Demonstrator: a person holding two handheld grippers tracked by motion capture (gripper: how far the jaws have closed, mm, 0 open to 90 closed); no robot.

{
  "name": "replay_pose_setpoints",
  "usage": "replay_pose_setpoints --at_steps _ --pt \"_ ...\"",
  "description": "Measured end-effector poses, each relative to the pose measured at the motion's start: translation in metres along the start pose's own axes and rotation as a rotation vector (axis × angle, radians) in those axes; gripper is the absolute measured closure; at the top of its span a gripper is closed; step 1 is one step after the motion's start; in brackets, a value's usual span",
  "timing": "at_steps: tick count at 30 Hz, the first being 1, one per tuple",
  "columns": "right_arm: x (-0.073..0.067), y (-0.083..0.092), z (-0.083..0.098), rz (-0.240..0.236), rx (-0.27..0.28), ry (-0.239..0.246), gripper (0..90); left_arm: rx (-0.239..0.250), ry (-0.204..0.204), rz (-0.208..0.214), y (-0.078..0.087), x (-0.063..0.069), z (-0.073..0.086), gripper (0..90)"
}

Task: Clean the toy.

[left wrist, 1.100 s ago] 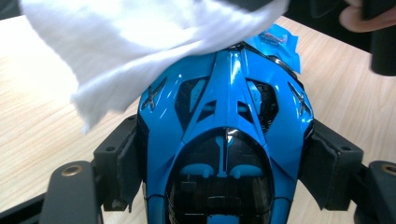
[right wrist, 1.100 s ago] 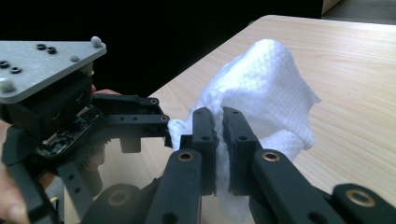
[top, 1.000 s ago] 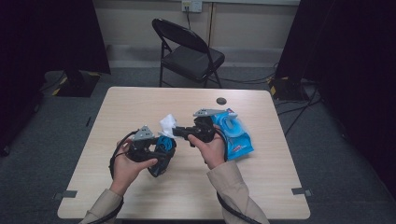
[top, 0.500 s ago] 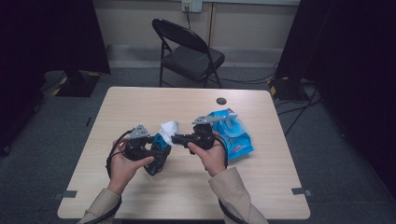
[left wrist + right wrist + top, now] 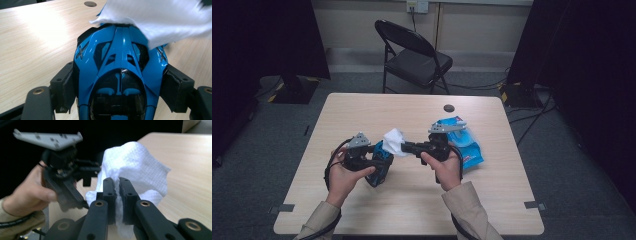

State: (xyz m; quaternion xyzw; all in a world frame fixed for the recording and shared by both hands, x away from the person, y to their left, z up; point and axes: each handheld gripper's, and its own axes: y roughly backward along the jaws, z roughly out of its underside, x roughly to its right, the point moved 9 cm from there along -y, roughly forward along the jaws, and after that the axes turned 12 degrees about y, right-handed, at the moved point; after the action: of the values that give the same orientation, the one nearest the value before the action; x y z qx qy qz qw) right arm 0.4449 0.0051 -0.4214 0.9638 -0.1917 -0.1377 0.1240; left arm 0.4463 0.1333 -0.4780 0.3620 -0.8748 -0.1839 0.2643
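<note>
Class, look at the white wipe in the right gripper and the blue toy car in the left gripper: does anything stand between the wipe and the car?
Nothing visible does. The wipe already drapes over the car.

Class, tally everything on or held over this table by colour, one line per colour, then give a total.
Blue: 2 (toy car, wipes packet)
White: 1 (wipe)
Black: 3 (left gripper, right gripper, small round disc)
Total: 6
</note>
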Motion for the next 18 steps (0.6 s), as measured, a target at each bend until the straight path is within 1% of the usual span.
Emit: replay_pose_setpoints --at_steps 3,7,9,15,18 --pt "-0.003 0.001 -0.003 -0.022 0.01 0.0 85.3 0.007 0.002 0.0 0.001 0.0 -0.001 24.5" --pt "-0.006 -0.008 0.008 -0.04 -0.03 -0.002 85.3 0.015 0.002 0.011 0.003 0.003 -0.004 24.5" --pt "-0.006 -0.013 0.016 -0.04 -0.059 -0.001 85.3 0.016 -0.006 0.013 0.003 0.004 -0.004 24.5" --pt "0.0 -0.021 0.028 -0.038 -0.094 -0.018 85.3 0.009 -0.01 0.016 0.003 0.005 -0.003 24.5" --pt "0.002 -0.023 0.034 -0.025 -0.126 0.0 85.3 0.006 -0.018 0.018 0.002 0.007 -0.004 24.5"
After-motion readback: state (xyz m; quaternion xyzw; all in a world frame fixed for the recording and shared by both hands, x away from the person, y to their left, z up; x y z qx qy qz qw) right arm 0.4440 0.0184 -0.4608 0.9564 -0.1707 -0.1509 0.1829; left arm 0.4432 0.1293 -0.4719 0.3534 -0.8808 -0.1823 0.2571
